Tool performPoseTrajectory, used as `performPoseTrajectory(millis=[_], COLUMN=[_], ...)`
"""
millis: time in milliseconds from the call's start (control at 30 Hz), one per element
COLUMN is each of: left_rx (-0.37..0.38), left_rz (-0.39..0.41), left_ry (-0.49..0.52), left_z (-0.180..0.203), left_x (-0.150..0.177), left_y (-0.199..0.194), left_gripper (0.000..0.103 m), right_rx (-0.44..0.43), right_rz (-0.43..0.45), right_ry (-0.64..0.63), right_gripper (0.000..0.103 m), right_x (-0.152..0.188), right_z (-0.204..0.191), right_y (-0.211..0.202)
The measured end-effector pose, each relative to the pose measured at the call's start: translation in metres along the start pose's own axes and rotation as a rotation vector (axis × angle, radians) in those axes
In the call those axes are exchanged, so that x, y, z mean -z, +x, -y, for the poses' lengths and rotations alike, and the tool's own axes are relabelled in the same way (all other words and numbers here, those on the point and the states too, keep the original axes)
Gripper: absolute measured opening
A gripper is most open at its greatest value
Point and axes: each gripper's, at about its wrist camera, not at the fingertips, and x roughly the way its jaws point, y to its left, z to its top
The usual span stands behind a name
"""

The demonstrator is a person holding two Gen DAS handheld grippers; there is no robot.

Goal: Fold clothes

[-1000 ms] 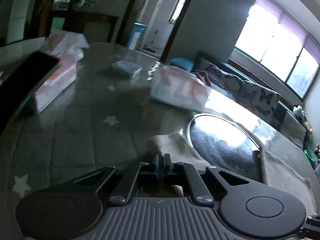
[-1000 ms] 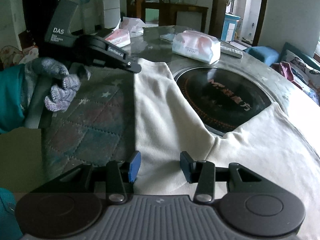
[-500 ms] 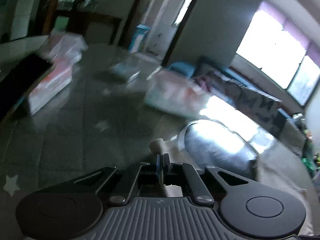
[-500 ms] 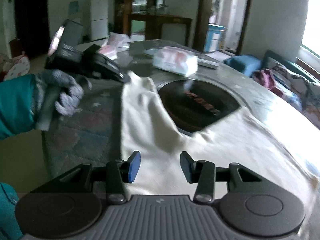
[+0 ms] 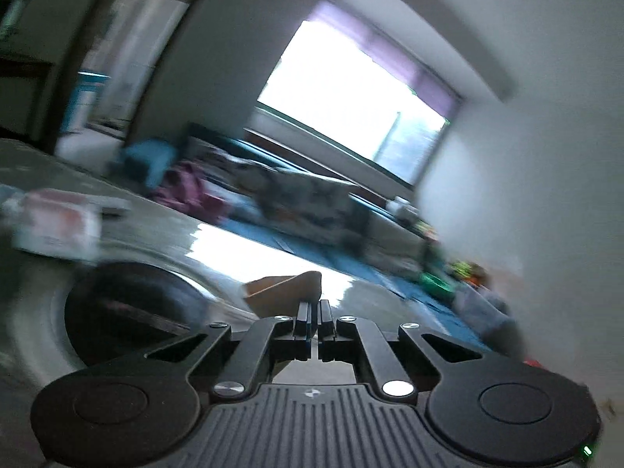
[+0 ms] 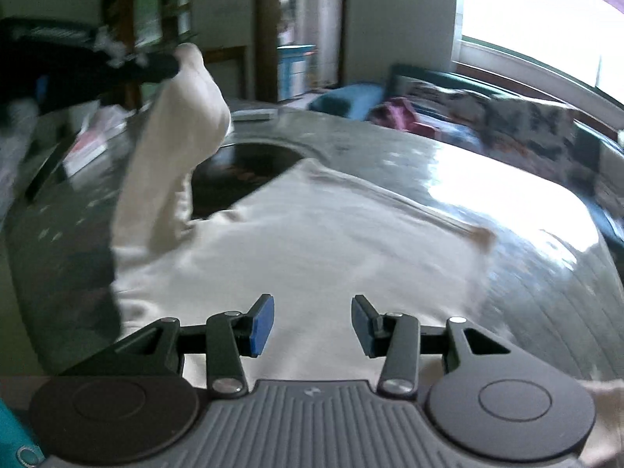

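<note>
The cream garment (image 6: 312, 257) lies spread on the round worktop (image 6: 526, 179), its body just in front of the dark inset hob (image 6: 241, 167) and partly over the hob's near edge. One sleeve (image 6: 183, 124) is lifted off the cloth, rising from the hob's left side up to the left tool (image 6: 156, 68), which pinches the cuff. In the left wrist view that tool (image 5: 315, 312) has its jaws pressed together on a small fold of the cloth (image 5: 284, 288), above the hob (image 5: 128, 312); the view is blurred.

The right tool (image 6: 312, 325) hangs with its jaws wide apart and empty, low over the garment's body on the near side of the hob.

The step in hand looks like the first sleeve fold. The next move probably calls for carrying the cuff across the body and laying it flat before release, while the right tool could press the body so it does not drag.
</note>
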Motion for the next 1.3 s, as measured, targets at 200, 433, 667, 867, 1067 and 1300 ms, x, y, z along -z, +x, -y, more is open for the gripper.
performPoseTrajectory(millis=[200, 433, 667, 867, 1067, 1300], left_rx=[0.13, 0.095, -0.051, -0.229, -0.218, -0.198], left_rz=[-0.18, -0.274, -0.276, -0.264, -0.265, -0.301], left_ry=[0.039, 0.13, 0.231, 0.187, 0.202, 0.172], left_z=[0.042, 0.035, 0.007, -0.04, -0.05, -0.052], left_x=[0.048, 0.072, 0.078, 0.072, 0.07, 0.072], left_y=[0.038, 0.046, 0.041, 0.039, 0.048, 0.07], left_gripper=[0.003, 0.031, 0.033, 0.033, 0.033, 0.019], right_rx=[0.037, 0.063, 0.031, 0.009, 0.011, 0.042], right_rz=[-0.003, -0.007, 0.013, -0.041, -0.09, -0.07], right_ry=[0.098, 0.141, 0.174, 0.141, 0.127, 0.121], right_gripper=[0.044, 0.044, 0.04, 0.036, 0.022, 0.008], right_x=[0.017, 0.029, 0.027, 0.028, 0.031, 0.027], right_z=[0.03, 0.043, 0.046, 0.033, 0.026, 0.026], right_y=[-0.011, -0.021, -0.027, -0.002, 0.014, 0.01])
